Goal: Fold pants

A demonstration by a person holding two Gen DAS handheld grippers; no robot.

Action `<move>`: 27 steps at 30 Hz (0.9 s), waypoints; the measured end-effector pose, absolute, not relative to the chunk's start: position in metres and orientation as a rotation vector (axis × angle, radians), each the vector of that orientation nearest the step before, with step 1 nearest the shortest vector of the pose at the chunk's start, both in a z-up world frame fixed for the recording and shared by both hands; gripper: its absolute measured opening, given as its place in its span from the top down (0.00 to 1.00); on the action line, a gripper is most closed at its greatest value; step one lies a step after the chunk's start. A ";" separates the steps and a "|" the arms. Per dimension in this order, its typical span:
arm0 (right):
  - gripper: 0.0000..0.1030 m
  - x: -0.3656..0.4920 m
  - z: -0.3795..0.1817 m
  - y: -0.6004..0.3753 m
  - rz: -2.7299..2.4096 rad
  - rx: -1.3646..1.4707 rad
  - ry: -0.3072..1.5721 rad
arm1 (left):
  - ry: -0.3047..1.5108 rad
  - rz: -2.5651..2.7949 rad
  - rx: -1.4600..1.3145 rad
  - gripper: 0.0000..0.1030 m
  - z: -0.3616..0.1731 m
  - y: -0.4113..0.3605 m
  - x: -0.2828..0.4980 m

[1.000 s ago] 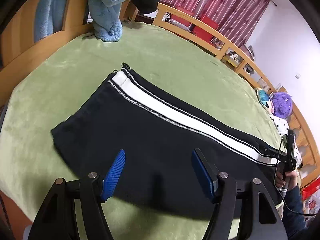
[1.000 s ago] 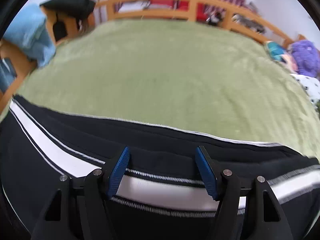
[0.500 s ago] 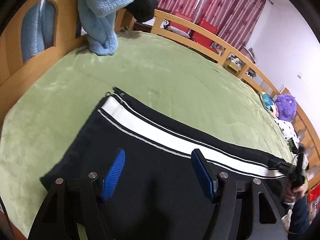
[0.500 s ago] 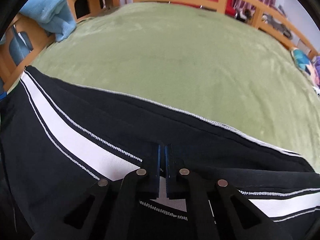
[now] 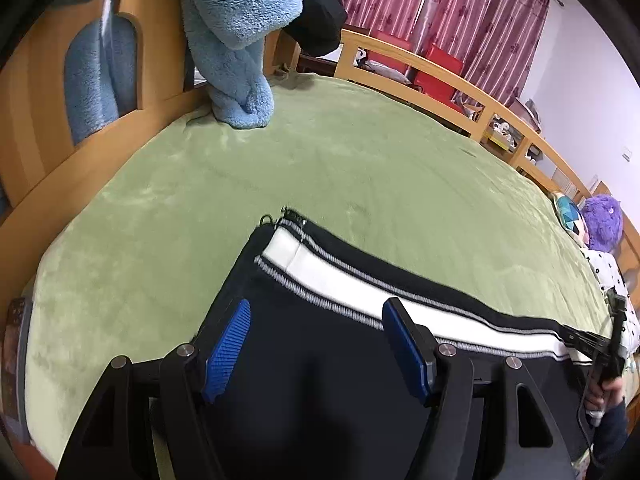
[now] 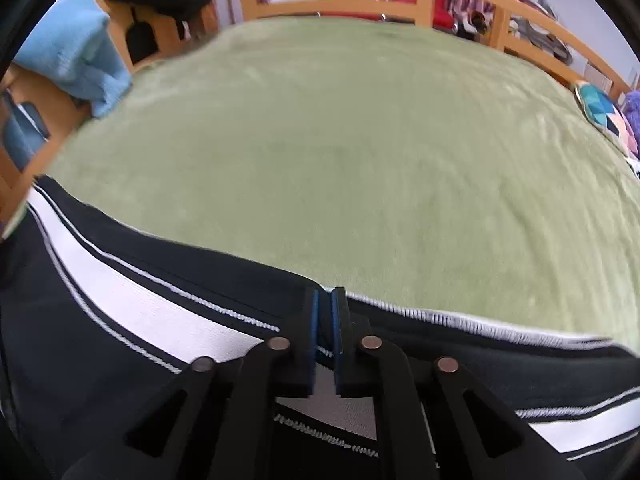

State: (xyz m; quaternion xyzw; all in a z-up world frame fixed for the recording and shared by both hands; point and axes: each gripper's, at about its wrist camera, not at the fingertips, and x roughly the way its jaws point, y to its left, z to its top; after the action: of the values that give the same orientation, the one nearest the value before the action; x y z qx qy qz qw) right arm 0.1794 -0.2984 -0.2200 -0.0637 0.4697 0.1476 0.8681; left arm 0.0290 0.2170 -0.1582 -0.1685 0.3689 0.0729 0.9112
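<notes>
Pants, black with a white side stripe edged in grey stitching, spread flat on bed with green plush cover. Lying lengthwise across the near part of the bed, one end with a small zipper pull toward the headboard side, the other end running off to the right in the left wrist view.

Left hand-held gripper poised above the dark cloth near the zipper end, blue pads well apart, nothing between them, no contact with the fabric visible. White stripe passing just beyond its right finger.

Right hand-held gripper pressed together on the far edge of the pants, a fold of black cloth pinched between the blue pads, right beside the white stitched hem. Same gripper visible at the far right of the left wrist view, gripping the stripe end, a hand and dark sleeve behind it.

Farther off: blue fleece draped over wooden frame, black garment next to it, purple plush toy at the bed's right edge, red curtains behind.
</notes>
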 end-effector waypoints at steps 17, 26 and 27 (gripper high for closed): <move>0.58 0.074 -0.198 -0.336 0.043 0.121 0.907 | 0.877 0.221 -0.251 0.80 -0.195 0.236 0.128; 0.58 0.070 -0.196 -0.332 0.025 0.223 0.911 | 0.866 0.223 -0.361 0.75 -0.191 0.265 0.125; 0.58 0.071 -0.195 -0.328 0.030 0.216 0.915 | 0.878 0.227 -0.344 0.73 -0.191 0.262 0.126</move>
State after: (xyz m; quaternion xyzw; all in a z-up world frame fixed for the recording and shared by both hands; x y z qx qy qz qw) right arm 0.0711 -0.3284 -0.1955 0.1043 0.4408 0.0146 0.8914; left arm 0.1255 0.2621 -0.1908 -0.1653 0.4219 0.1092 0.8847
